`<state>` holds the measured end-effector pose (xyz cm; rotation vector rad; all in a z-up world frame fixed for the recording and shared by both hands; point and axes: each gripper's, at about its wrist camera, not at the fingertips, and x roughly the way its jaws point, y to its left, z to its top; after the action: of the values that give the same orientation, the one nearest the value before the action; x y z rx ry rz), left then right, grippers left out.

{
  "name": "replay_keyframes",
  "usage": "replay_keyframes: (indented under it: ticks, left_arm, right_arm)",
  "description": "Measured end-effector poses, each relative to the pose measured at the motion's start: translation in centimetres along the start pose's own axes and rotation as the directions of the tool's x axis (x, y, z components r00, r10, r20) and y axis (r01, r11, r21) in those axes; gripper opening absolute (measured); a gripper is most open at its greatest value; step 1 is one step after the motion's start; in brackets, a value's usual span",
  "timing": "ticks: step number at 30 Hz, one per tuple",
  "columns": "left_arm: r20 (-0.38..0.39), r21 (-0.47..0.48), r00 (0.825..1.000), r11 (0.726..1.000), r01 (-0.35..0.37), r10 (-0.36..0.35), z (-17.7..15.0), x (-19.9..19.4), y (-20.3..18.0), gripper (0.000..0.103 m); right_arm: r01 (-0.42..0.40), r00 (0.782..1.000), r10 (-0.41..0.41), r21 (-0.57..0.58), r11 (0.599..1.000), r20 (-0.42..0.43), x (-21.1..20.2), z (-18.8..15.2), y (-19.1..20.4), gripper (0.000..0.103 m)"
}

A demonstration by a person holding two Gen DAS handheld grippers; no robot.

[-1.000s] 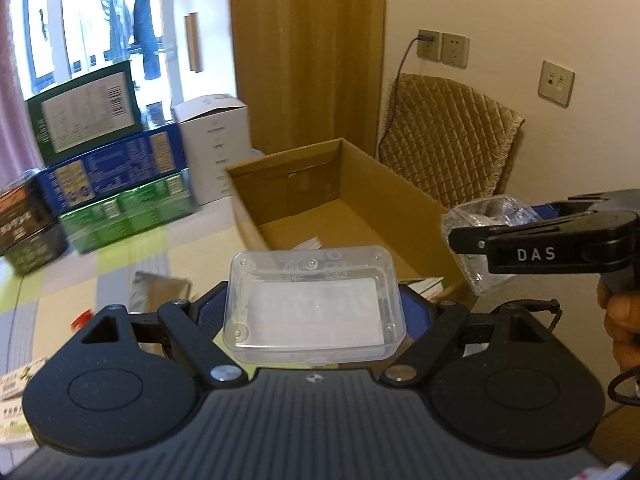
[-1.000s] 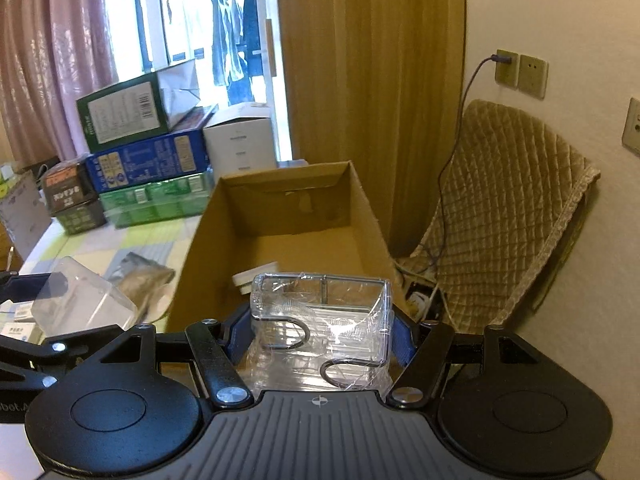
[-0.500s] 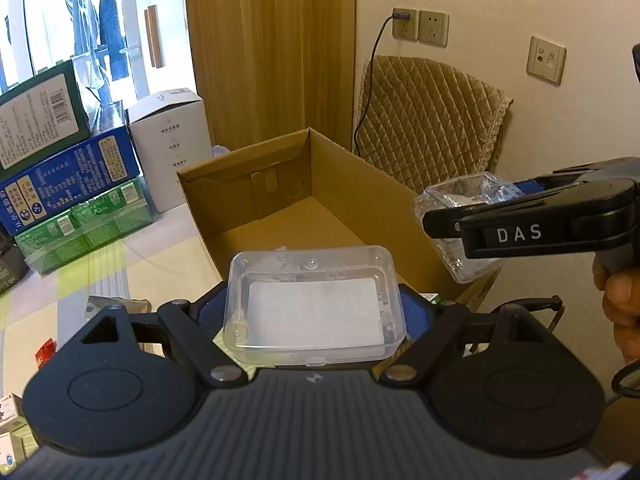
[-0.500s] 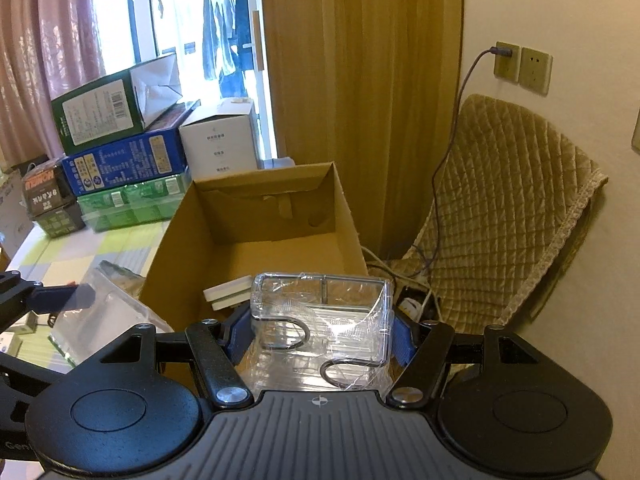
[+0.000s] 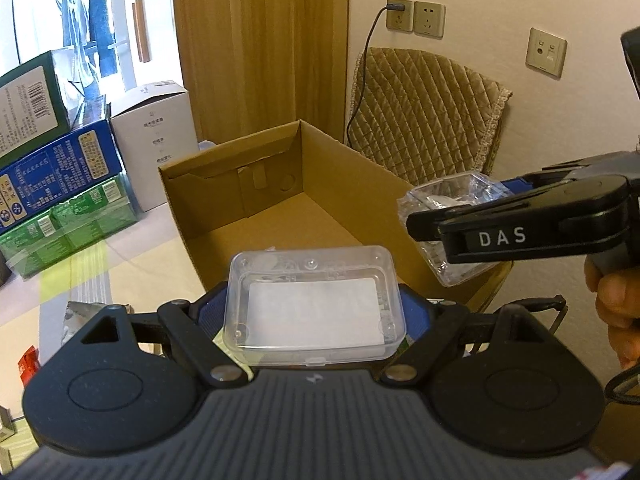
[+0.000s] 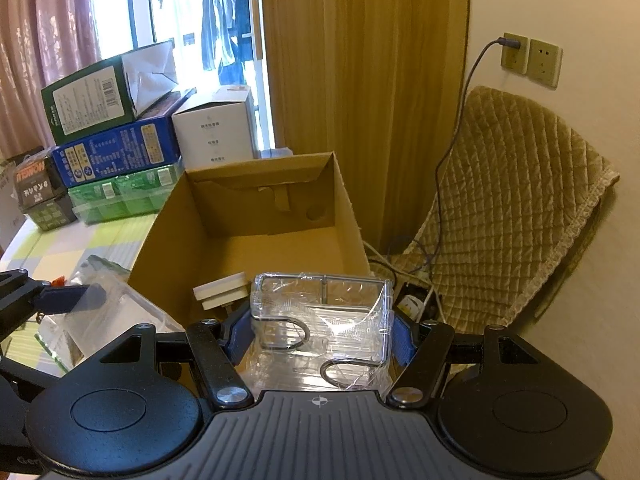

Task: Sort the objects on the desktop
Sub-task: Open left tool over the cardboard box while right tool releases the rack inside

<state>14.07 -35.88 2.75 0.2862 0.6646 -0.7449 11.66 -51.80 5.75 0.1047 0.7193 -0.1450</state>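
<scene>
We have left claw [image 5: 316, 308] clamped on the flat clear case [image 5: 314, 304], right claw [image 6: 320, 340] clamped on the wrapped clear holder [image 6: 320, 320], both near the cardboard box [image 5: 256, 184] at 12 o'clock. Risk: slick plastic slips, or the claws collide over the opening.

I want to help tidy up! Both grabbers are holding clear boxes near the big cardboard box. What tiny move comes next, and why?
Probably ease the left gripper forward, since its flat clear case hangs just short of the open cardboard box.
</scene>
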Motion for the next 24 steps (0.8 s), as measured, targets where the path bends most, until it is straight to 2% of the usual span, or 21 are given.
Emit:
replay_keyframes:
  ticks: [6,9,24]
  left_arm:
    - [-0.017,0.000,1.000,1.000,-0.011,0.011,-0.4,0.4,0.4,0.084]
    - [-0.010,-0.002,1.000,1.000,-0.015,0.015,-0.6,0.2,0.6,0.089]
    - [0.016,-0.028,0.998,0.998,-0.054,0.054,-1.6,-2.2,2.5,0.090]
  right_arm:
    - [0.007,1.000,-0.007,-0.012,1.000,-0.004,0.6,0.1,0.1,0.064]
    - [0.005,1.000,-0.005,-0.014,1.000,-0.010,0.7,-0.1,0.2,0.064]
    - [-0.023,1.000,0.023,0.003,1.000,-0.010,0.8,0.0,1.2,0.064]
